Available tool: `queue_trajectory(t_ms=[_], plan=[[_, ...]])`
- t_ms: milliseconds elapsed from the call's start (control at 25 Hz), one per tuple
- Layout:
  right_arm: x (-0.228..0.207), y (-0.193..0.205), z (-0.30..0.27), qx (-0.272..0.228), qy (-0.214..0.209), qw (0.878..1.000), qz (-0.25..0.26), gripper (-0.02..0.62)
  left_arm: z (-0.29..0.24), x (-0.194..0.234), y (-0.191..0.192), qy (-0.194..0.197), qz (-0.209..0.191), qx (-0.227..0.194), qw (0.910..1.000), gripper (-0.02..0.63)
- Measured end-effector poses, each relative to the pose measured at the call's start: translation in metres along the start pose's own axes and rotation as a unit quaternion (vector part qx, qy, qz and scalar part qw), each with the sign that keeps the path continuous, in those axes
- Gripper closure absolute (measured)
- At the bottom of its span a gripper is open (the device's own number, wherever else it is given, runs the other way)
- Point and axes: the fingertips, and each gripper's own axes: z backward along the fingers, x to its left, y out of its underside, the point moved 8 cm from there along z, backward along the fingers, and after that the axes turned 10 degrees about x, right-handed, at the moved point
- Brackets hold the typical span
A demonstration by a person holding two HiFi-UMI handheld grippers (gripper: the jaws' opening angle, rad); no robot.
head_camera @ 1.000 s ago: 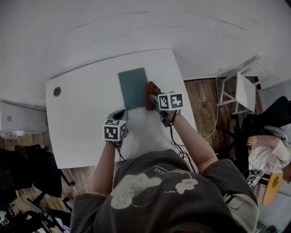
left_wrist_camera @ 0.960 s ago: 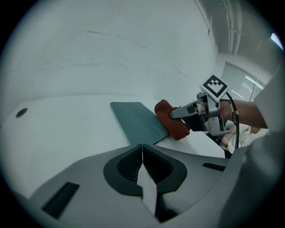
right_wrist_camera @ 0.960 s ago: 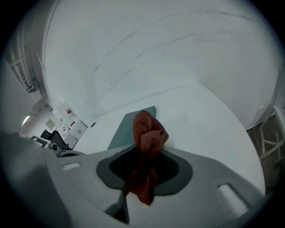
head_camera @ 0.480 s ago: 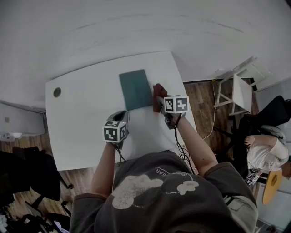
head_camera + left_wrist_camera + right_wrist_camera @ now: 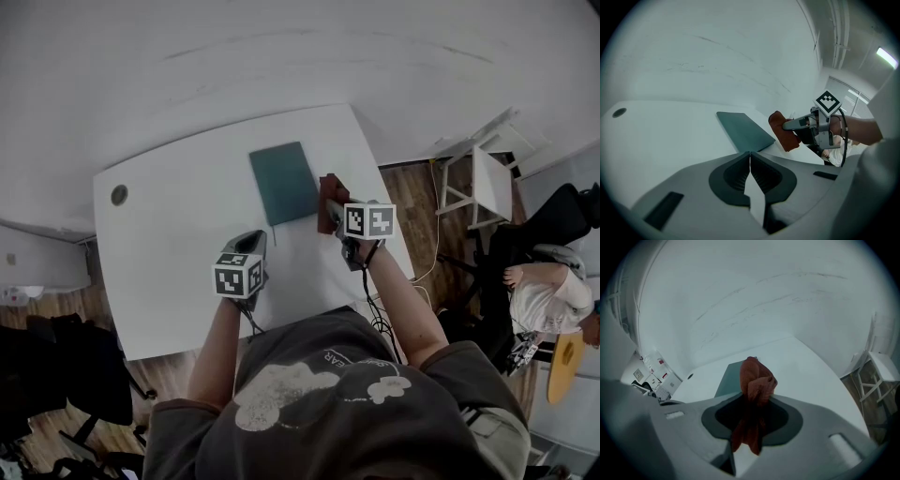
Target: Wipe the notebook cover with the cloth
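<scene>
Pinched tight in the right gripper [image 5: 334, 216]: a bunched rust-red fabric cloth [image 5: 756, 380], soft and crumpled, spilling out ahead of and behind the jaws. Hangs just beside the right long edge of the flat, dark teal rectangular notebook [image 5: 284, 182], not over the cover. Notebook lying closed toward the far right part of the smooth white table with rounded corners [image 5: 178, 234]; matte, even cover and crisp corners.

Held nearer the body, well apart from the notebook: the left gripper [image 5: 750, 161], ribbed black jaws pressed together on nothing.

Looks like the carrying-in step, with the wiping itself not yet under way, judging by the gap between cloth and cover.

Next, probably: swinging the cloth leftward onto the cover, lowering until the fabric flattens, then drawing it along the length in even strokes. May call for the left gripper to pin a near corner, since a thin, light book on a slick tabletop seems likely to slide under the drag. Limp fabric, likely to fold under itself rather than spread; light downward pressure advisable.
</scene>
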Motion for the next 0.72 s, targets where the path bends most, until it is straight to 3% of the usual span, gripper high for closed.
queue_trajectory(t_ms=[360,720], plan=[[0.038,0.021,0.004,-0.02,0.002,1.0,-0.004,0.486,0.018,0.007,0.003,0.035,-0.034,-0.008,0.9988,0.604],[0.039,0.03,0.022,-0.03,-0.011,0.999,0.002,0.486,0.035,-0.005,0.013,0.023,-0.024,-0.022,0.9992,0.604]])
